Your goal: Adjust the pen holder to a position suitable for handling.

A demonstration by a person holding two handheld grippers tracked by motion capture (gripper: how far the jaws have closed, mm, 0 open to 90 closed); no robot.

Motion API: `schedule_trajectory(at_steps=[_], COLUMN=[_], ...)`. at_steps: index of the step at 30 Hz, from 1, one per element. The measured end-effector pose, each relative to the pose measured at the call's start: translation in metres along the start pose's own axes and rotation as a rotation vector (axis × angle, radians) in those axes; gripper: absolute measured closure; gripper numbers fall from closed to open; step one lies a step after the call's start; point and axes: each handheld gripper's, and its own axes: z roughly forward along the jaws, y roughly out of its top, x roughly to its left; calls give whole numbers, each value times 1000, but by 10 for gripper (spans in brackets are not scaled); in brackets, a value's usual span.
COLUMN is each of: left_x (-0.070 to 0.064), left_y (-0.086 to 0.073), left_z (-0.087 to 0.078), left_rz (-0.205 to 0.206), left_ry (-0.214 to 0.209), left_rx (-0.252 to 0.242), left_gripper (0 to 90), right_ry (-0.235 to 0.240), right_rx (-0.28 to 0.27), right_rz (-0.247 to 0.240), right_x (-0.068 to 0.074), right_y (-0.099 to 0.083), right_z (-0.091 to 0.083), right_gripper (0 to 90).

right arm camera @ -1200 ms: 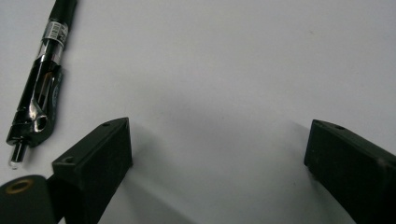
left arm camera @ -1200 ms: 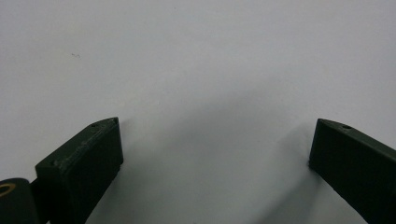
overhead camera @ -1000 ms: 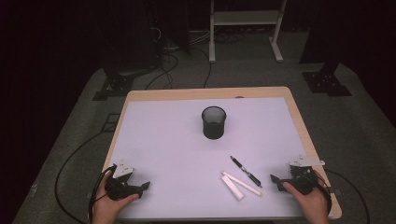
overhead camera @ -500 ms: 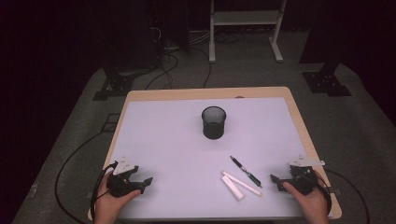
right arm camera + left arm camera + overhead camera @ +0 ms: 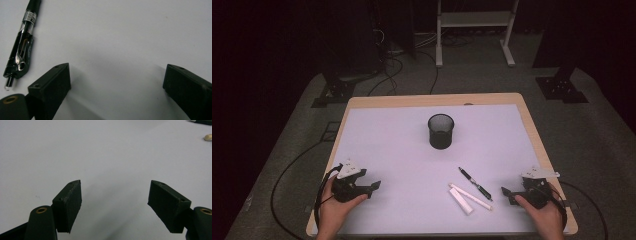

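Note:
A black mesh pen cup [image 5: 441, 131] stands upright near the middle of the white table [image 5: 377, 145]. In front of it to the right lie a black pen [image 5: 475, 184] and two white markers [image 5: 467, 197], side by side. My left gripper [image 5: 375, 185] rests at the front left, held by a hand, its jaws open and empty [image 5: 115, 195]. Over at the front right, my right gripper [image 5: 505, 194] is open too, with bare table between its jaws [image 5: 117, 77]. The black pen [image 5: 22, 47] lies just left of its left jaw.
The table has a wooden rim [image 5: 432, 100]. Cables [image 5: 287, 180] trail off its left side onto the grey floor. A white shelf frame [image 5: 474, 25] and dark stands are behind the table. A white marker tip [image 5: 207, 137] peeks in at the left gripper view's top right.
The left gripper has shifted slightly right and forward over the table. The right gripper, pens and cup have stayed put.

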Motion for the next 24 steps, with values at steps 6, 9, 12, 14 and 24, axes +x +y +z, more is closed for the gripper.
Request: schedule_trajectory(at_steps=[6, 9, 12, 14, 24], left_x=[0, 1, 2, 2, 0], left_y=[10, 14, 17, 19, 32], left_z=[2, 4, 4, 5, 8], left_rz=[1, -2, 5, 5, 19], left_ry=[-9, -8, -6, -7, -16], left_rx=[-19, -21, -19, -23, -29], left_gripper=[276, 276, 281, 282, 313], right_ry=[0, 0, 0, 0, 0], right_rx=[0, 0, 0, 0, 0], right_rz=[0, 0, 0, 0, 0], right_x=[0, 0, 0, 0, 0], right_y=[0, 0, 0, 0, 0], right_z=[0, 0, 0, 0, 0], right_gripper=[66, 66, 66, 66, 66])
